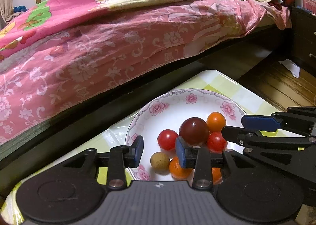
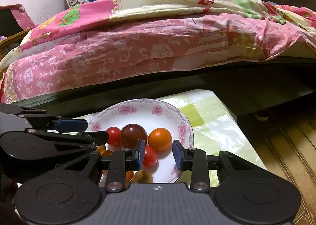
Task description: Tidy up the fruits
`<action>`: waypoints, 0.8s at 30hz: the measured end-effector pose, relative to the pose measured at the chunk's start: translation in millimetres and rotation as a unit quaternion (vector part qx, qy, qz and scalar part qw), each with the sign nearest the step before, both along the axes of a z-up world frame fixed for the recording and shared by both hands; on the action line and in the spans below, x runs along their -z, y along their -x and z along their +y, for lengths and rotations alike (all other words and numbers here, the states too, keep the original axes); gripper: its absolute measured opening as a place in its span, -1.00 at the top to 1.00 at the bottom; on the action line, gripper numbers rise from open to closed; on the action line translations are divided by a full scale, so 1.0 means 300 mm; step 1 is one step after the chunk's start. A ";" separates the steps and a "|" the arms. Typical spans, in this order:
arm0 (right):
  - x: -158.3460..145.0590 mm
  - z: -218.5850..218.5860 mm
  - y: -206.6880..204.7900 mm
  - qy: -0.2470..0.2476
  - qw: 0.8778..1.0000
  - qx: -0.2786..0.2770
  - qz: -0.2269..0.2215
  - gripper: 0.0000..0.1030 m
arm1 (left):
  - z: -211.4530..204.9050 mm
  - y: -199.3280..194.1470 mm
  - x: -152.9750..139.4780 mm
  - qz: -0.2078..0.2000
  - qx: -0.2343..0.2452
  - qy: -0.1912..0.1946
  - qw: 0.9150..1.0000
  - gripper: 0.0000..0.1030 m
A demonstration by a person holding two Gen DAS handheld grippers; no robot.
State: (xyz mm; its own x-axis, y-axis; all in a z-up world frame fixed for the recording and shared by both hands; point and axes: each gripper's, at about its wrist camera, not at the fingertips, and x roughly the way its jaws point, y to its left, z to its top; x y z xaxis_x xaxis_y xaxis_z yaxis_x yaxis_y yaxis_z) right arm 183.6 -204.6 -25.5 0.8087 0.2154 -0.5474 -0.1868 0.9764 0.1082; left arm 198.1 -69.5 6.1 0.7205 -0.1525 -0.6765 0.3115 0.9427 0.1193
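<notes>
The fruits sit clustered in a white plate (image 1: 158,104) with pink flowers on its rim, which rests on a green-and-white checked tabletop (image 1: 223,80) beside a bed with a pink floral sheet (image 1: 98,47). They are small, round and glossy, so they will likely be light, smooth-skinned and prone to roll or slip out of a pinch. The red cherry tomatoes (image 1: 167,139) probably bruise or split under hard pressure. Each is best taken across its widest middle, with gentle closing.

The pile holds a large dark-red plum-like fruit (image 1: 193,131) at its centre, an orange round fruit (image 1: 216,121) behind it, red tomatoes on either side, another orange one (image 1: 177,168) at the front, and a dull tan, rough-skinned fruit (image 1: 160,163), possibly a longan.

The left gripper (image 1: 159,152) hangs just over the near part of the plate, jaws parted, nothing pressed between the blue pads; the tan fruit lies below the gap. The right gripper (image 2: 157,155) hangs over the plate's right side, jaws likewise apart and empty, a red tomato (image 2: 150,155) beside its left pad.
</notes>
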 end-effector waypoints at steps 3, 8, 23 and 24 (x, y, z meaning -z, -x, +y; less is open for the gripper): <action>-0.006 0.001 0.013 0.004 1.000 0.002 -0.001 0.34 | 0.004 0.019 -0.014 -0.005 -0.002 0.000 1.000 0.08; -0.025 0.012 0.036 0.015 1.000 0.002 -0.006 0.34 | 0.016 0.056 -0.034 -0.014 -0.004 0.002 1.000 -0.03; -0.059 0.026 0.090 0.039 0.999 0.013 0.000 0.33 | 0.033 0.135 -0.053 -0.021 -0.004 0.007 1.000 -0.17; -0.061 0.027 0.093 0.040 0.999 0.014 0.000 0.33 | 0.034 0.141 -0.056 -0.023 -0.004 0.007 1.000 -0.18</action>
